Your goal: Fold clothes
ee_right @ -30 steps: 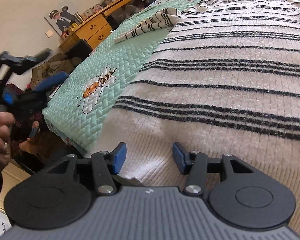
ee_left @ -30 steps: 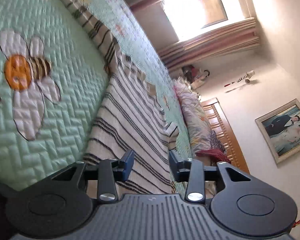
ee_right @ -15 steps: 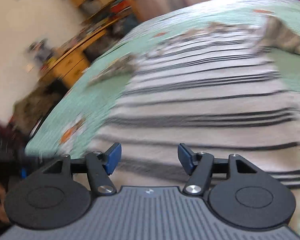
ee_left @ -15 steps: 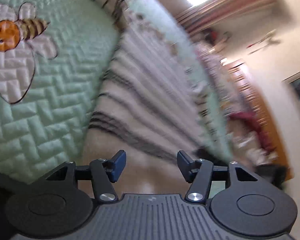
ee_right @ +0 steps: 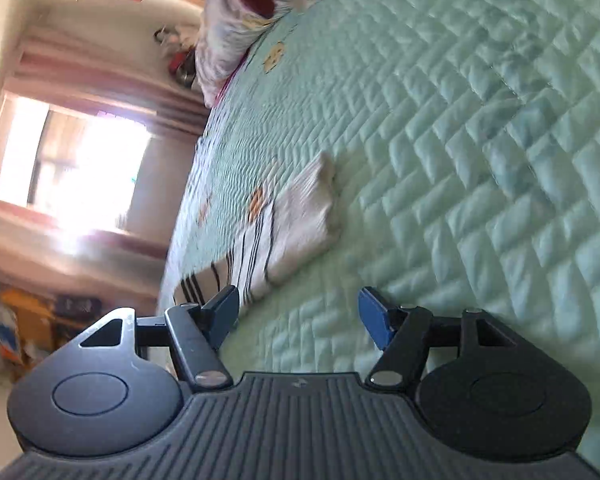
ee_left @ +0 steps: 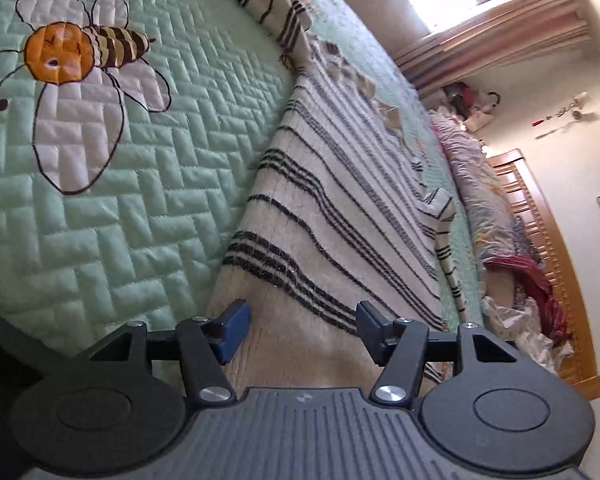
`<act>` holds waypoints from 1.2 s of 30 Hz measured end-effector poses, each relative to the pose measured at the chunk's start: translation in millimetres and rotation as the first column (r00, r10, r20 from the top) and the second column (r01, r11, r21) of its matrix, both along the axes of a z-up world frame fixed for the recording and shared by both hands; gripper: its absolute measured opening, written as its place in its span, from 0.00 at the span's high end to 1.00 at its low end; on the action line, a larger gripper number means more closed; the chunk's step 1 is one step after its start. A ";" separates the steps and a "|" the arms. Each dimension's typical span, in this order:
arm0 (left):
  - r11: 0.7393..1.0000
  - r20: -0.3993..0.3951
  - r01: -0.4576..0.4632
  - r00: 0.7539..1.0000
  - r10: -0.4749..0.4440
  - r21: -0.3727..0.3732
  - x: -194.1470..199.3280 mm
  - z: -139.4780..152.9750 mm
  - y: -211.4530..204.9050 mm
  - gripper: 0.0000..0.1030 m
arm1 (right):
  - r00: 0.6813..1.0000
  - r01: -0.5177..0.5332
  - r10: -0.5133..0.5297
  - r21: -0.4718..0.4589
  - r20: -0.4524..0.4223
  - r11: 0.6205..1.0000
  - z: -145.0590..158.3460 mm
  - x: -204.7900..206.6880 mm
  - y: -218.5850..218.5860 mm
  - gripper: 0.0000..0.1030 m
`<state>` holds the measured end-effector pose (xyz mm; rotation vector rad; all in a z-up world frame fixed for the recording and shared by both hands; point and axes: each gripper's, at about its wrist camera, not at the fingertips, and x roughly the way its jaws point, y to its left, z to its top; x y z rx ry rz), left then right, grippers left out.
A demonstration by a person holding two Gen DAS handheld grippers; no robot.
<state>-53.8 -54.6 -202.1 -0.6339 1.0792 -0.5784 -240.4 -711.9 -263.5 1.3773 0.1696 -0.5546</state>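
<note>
A cream sweater with black stripes lies spread flat on the mint quilted bedspread. One sleeve stretches to the far upper left, another sleeve lies at the right. My left gripper hovers over the sweater's plain hem, its jaws opening with no cloth pinched between them. In the right wrist view a sleeve with a cream cuff lies on the bedspread. My right gripper is just short of that sleeve, jaws opening with only quilt showing between them.
A bee is stitched on the quilt left of the sweater. Pillows and crumpled bedding lie by a wooden headboard. A bright window and a dresser stand beyond the bed.
My left gripper dipped toward the hem and its jaws widened. My right gripper swung off the sweater's body, rolled over, and now faces a sleeve; its jaws widened too.
</note>
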 end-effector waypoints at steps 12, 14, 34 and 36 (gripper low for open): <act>0.996 0.009 0.002 1.000 -0.003 0.088 4.5 10.5 -24.1 0.29 | 0.999 0.032 -0.032 -0.016 -0.017 0.999 1.8 63.4 -64.9 0.89; 0.996 0.010 -0.001 1.000 0.000 0.090 3.3 11.8 -24.2 0.29 | 0.998 0.058 -0.059 -0.064 -0.019 0.996 12.6 50.8 -72.5 0.89; 0.999 0.005 0.020 1.000 -0.020 0.037 -8.1 16.0 -25.4 0.28 | 0.996 0.075 -0.063 -0.244 0.055 0.967 26.3 -10.7 -53.7 0.53; 0.999 0.011 0.028 1.000 -0.029 0.040 -12.0 17.9 -25.9 0.28 | 0.994 0.082 -0.064 -0.219 0.090 0.972 21.1 -0.2 -69.0 0.53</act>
